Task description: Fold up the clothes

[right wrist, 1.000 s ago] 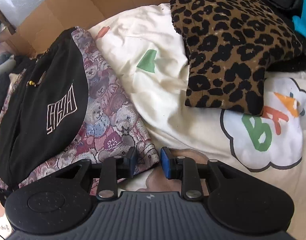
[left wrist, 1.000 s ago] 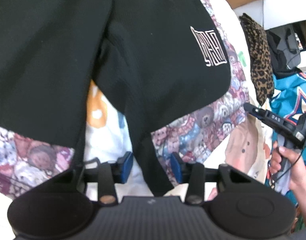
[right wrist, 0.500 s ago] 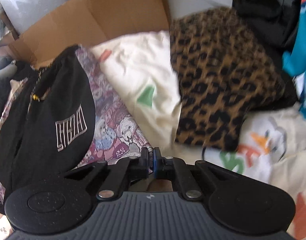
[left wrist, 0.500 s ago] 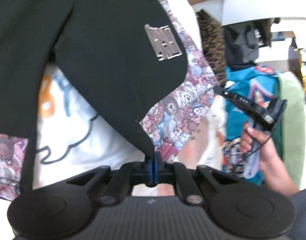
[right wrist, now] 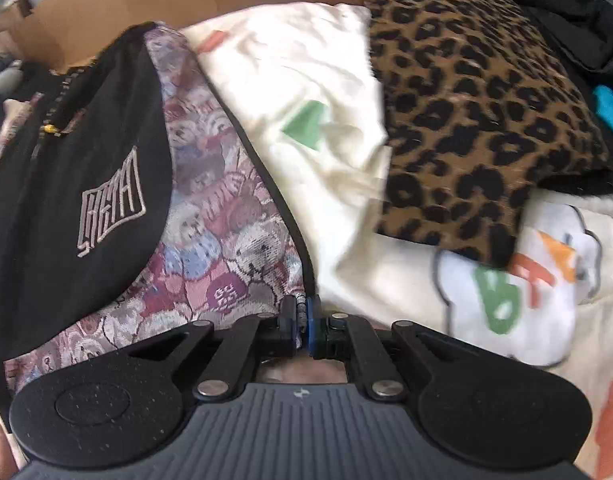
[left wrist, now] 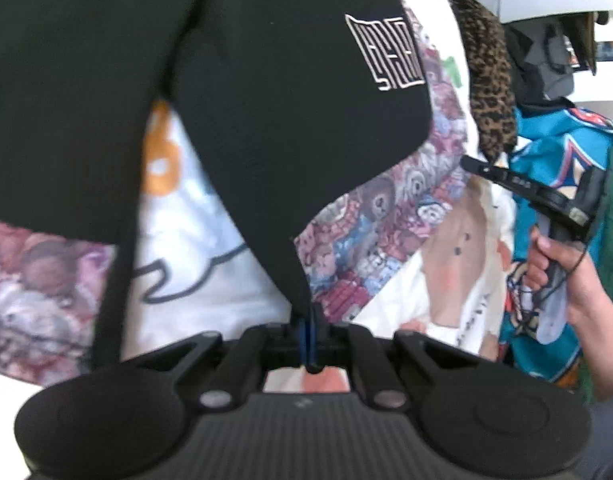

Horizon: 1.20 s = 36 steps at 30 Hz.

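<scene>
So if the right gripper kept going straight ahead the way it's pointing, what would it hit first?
Probably the bear-print garment that the right gripper is already clamped on; past its black-piped edge lies the cream printed sheet, though depth is hard to judge.

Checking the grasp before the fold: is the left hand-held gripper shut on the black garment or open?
Shut. The left hand-held gripper has its blue pads pressed together on a corner of the black garment.

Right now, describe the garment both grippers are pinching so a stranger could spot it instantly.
Start at the cream bedsheet with cartoon prints. Left of the leopard-print cushion lies the jacket, woven all over with teddy bears. Only it has black sleeves with a white outlined logo.
</scene>
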Available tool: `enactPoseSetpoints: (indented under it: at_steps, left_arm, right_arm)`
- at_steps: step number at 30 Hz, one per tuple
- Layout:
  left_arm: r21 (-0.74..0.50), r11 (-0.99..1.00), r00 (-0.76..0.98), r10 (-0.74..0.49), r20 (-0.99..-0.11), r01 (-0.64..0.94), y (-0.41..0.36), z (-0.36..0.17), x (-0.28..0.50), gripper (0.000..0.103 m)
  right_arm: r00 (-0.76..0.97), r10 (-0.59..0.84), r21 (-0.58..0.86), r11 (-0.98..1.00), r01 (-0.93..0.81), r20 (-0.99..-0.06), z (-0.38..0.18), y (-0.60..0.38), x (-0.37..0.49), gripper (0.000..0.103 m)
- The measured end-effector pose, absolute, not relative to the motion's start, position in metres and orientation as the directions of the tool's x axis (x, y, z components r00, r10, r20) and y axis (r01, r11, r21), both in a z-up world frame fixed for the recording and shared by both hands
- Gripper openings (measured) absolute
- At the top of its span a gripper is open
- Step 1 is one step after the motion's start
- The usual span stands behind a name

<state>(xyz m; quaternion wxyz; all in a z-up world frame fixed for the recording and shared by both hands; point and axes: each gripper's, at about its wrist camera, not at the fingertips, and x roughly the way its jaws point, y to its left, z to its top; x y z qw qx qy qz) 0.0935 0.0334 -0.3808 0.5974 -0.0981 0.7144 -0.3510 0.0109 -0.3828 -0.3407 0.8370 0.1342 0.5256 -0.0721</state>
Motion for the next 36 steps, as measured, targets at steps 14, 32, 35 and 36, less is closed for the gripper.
enactPoseSetpoints:
  at_steps: [14,32,35,36]
  left_arm:
    - [-0.610,0.752,-0.217,-0.570,-0.792,0.249,0.025,-0.390,0.100,0.047]
    - [-0.699,0.673,-0.261,-0.648,-0.715,0.244,0.015,-0.386,0.090,0.003]
    - [-0.712,0.659,-0.270,-0.659,-0.702,0.242,0.011,-0.383,0.090,0.003]
    - [-0.716,0.655,-0.273,-0.662,-0.698,0.242,0.010,-0.382,0.090,0.003]
  right_arm:
    - [0.508,0.141,0.344,0.878,0.332,-0.850,-0.352,-0.414,-0.010,0.041]
    - [0.497,0.136,0.340,0.874,0.347,-0.857,-0.337,-0.429,-0.008,0.005]
    - [0.484,0.096,0.303,0.878,0.370,-0.870,-0.325,-0.432,-0.009,0.005]
    - [0.483,0.079,0.287,0.881,0.375,-0.872,-0.322,-0.432,-0.011,0.005]
